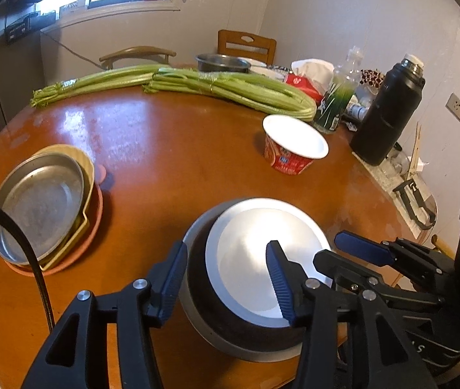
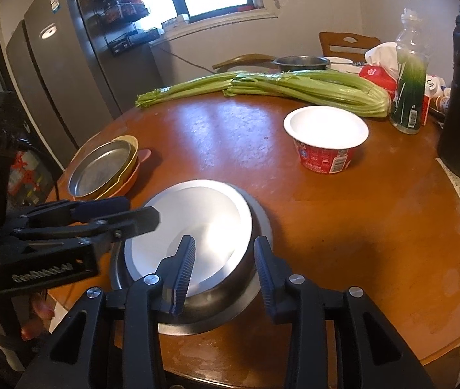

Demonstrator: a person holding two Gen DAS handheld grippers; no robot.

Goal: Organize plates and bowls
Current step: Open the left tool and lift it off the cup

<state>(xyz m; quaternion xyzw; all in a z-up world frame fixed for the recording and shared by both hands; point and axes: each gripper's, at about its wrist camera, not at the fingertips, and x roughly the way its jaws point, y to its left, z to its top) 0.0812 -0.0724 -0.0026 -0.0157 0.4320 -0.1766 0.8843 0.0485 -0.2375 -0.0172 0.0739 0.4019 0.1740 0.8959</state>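
Near bench edge: your metal bowl (image 1: 230,321) sits closest to you, upright, mouth up, with a white dish (image 1: 262,259) nested inside it, tilted slightly.
Left claw (image 1: 226,288): spread wide; you have one finger outside the bowl's wall and the other over the white dish, neither clearly pinching.
Right claw (image 2: 226,272): also spread, straddling the bowl's rim from the opposite side, one finger over the dish, one outside the wall.
Plate stack: a round steel plate (image 1: 40,207) lies on a yellow dish (image 1: 84,191), on a pink plate (image 1: 95,210), well apart to your left at the bench rim.
Paper cup: a red-and-white instant-noodle bowl (image 2: 325,137) stands upright, well beyond the metal bowl.
Obstacles: the open bench (image 2: 343,227) between bowl and stack shows only glossy orange-brown wood.
Celery (image 2: 294,89): two long bundles lie across the far side, long axis running left to right.
Far clutter: a dark thermos (image 1: 388,113), a clear bottle (image 2: 408,94), a red tissue box (image 1: 304,84) and a steel pan (image 1: 223,62) stand behind the celery.
Surfaces: brushed metal, smooth white dish, ribbed blue pads on your claws.
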